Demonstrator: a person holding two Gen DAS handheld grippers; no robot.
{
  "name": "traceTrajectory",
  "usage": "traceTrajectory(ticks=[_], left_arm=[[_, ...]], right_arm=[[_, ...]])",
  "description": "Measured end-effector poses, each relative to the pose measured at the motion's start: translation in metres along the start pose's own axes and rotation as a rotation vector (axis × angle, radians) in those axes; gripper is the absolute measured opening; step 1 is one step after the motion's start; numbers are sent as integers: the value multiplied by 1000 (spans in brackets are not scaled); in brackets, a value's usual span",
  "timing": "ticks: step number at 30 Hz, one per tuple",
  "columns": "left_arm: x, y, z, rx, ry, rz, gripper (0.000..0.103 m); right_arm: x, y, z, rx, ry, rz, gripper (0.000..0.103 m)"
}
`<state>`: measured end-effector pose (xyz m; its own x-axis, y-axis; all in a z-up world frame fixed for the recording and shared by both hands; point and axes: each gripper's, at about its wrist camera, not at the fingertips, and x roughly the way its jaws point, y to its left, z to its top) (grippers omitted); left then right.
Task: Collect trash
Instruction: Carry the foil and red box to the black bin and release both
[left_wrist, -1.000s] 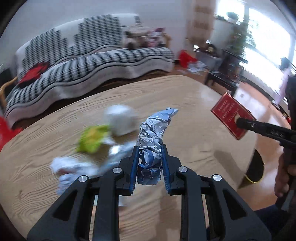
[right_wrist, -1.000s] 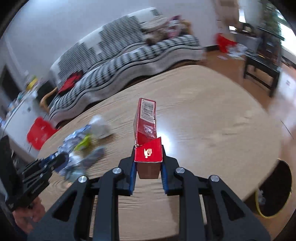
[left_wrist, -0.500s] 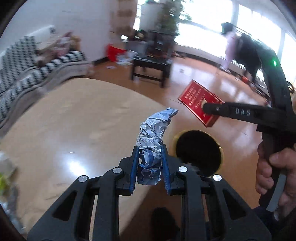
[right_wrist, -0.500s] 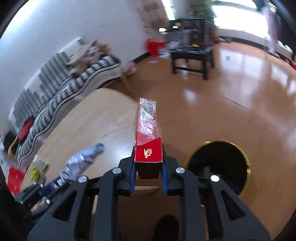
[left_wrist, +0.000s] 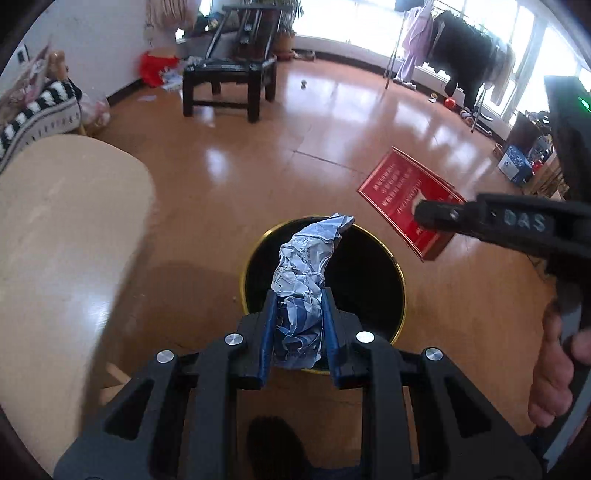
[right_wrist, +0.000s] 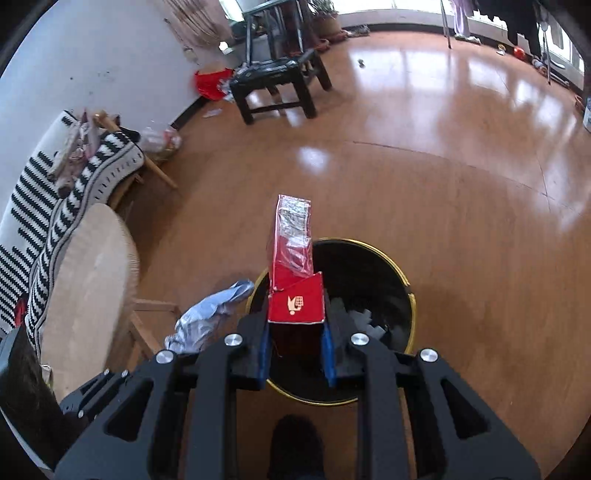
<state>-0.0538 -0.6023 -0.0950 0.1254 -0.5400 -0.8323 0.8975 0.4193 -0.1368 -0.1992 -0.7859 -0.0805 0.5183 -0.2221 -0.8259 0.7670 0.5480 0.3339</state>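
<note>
Left gripper (left_wrist: 299, 328) clenched on a crumpled blue-and-white wrapper (left_wrist: 304, 280), blue pads pressing both sides of the wad, its twisted far end sticking out past the fingertips. Directly below, a round black trash bin (left_wrist: 380, 295) with a gold rim, standing on the glossy wooden floor (left_wrist: 332, 122); wrapper hanging over the bin's opening, toward its left half, not touching the rim as far as can be told. Right gripper (right_wrist: 297, 332) clamped on a red carton (right_wrist: 295, 284), held edge-on and upright between the blue pads, a strip of clear film along its upper narrow face. Same carton seen from the left wrist view as a flat red panel with small print, raised to the right of the bin and above the floor. From the right wrist view, carton poised over the left part of the bin (right_wrist: 402, 295), pale scraps (right_wrist: 364, 319) visible on the bottom inside; wrapper (right_wrist: 210, 314) just left of the rim. Light wooden table (left_wrist: 66, 236) at the left, well apart from the bin. Dark stool (left_wrist: 229, 79) farther off on the floor, striped sofa (right_wrist: 40, 206) at the far left, clothes rack (left_wrist: 461, 48) near the bright windows at the far right.
</note>
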Motion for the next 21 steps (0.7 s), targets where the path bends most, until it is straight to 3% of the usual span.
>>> traceTrajectory(ticks=[12, 13, 14, 15, 17, 21], left_arm=[[42, 1, 8, -24, 57, -12, 24], [42, 1, 8, -26, 63, -8, 27], [43, 1, 7, -31, 69, 0, 40], [42, 2, 7, -32, 69, 0, 59], [36, 1, 6, -23, 47, 11, 68], [19, -1, 6, 9, 22, 16, 70]], right_arm=[[12, -1, 5, 22, 14, -5, 24], [11, -3, 5, 26, 12, -3, 28], [10, -3, 4, 29, 8, -5, 47], [7, -3, 3, 34, -3, -10, 68], [2, -3, 4, 39, -31, -12, 71], [-4, 6, 4, 41, -48, 1, 71]])
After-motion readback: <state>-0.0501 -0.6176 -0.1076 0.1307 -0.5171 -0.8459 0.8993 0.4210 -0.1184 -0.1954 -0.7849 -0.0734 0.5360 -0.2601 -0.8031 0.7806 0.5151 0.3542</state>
